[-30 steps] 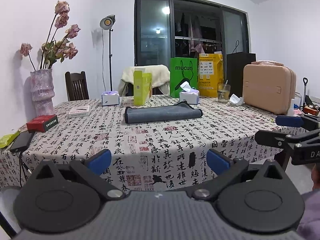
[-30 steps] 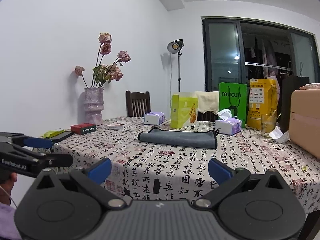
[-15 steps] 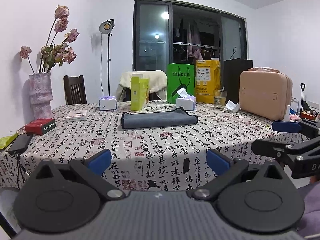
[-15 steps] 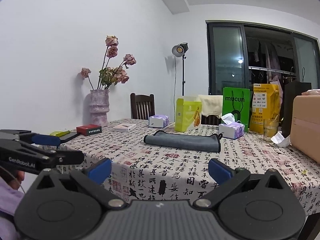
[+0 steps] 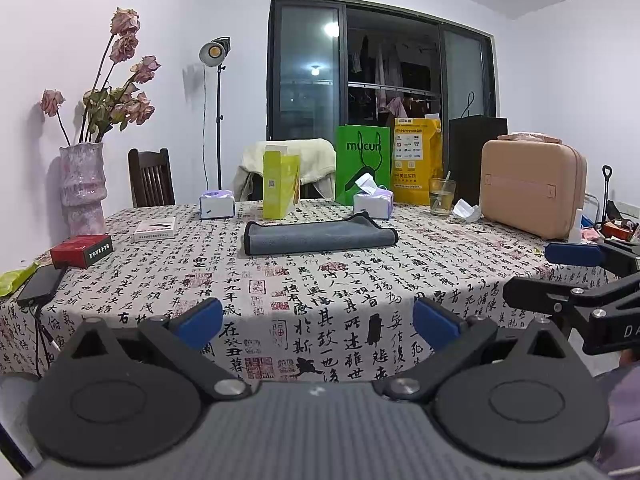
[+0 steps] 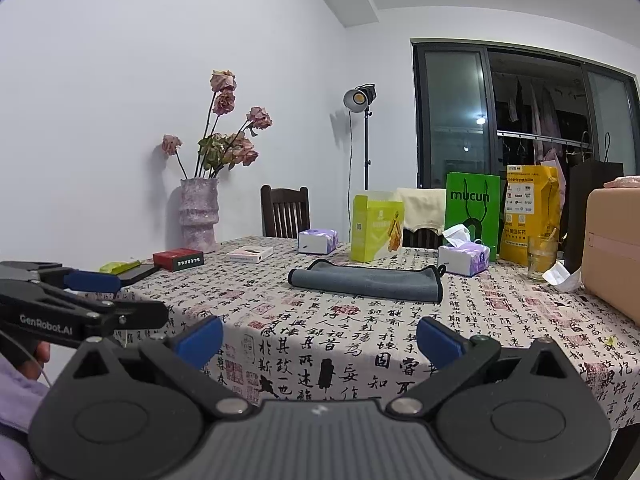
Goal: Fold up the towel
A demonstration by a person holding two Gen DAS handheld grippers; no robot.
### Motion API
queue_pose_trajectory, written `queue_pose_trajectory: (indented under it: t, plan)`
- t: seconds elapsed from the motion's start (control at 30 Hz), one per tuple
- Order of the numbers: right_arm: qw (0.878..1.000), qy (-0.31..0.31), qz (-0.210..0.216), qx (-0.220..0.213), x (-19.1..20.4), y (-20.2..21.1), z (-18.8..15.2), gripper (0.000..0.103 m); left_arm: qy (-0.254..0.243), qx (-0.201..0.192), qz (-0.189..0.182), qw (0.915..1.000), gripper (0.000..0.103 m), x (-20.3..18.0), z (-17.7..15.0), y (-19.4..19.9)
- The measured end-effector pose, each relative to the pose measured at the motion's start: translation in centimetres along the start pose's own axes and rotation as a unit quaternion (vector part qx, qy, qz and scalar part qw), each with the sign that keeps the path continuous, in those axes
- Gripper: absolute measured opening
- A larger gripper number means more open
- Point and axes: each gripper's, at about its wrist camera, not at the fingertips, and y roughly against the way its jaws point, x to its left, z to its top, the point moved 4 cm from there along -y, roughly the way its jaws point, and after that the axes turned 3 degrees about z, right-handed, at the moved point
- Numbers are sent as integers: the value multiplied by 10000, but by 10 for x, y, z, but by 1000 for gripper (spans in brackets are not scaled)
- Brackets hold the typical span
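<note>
A grey towel point(image 5: 320, 236) lies folded into a long flat strip in the middle of the table; it also shows in the right wrist view point(image 6: 366, 282). My left gripper point(image 5: 318, 322) is open and empty, held off the table's near edge, well short of the towel. My right gripper point(image 6: 319, 338) is open and empty too, also back from the near edge. Each gripper shows in the other's view: the right one at the right edge point(image 5: 576, 276), the left one at the left edge point(image 6: 80, 300).
The table point(image 5: 360, 300) has a calligraphy-print cloth. Behind the towel stand a yellow-green box point(image 5: 280, 186), two tissue boxes point(image 5: 372, 204), a green bag point(image 5: 362, 164), a glass point(image 5: 442, 196) and a beige case point(image 5: 532, 188). At the left are a vase point(image 5: 82, 188), a red box point(image 5: 82, 250) and a phone point(image 5: 40, 284).
Both grippers have drawn back and sunk a little, so the table looks lower and farther. The towel has not moved. Both grippers stay open.
</note>
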Motion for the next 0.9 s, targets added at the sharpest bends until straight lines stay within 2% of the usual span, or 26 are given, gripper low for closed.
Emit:
queue_pose_trajectory:
  t: [0.9]
  plan:
    - [10000, 11, 20, 40, 0, -2, -2, 103, -75, -21, 8, 10000, 103, -1, 1, 1]
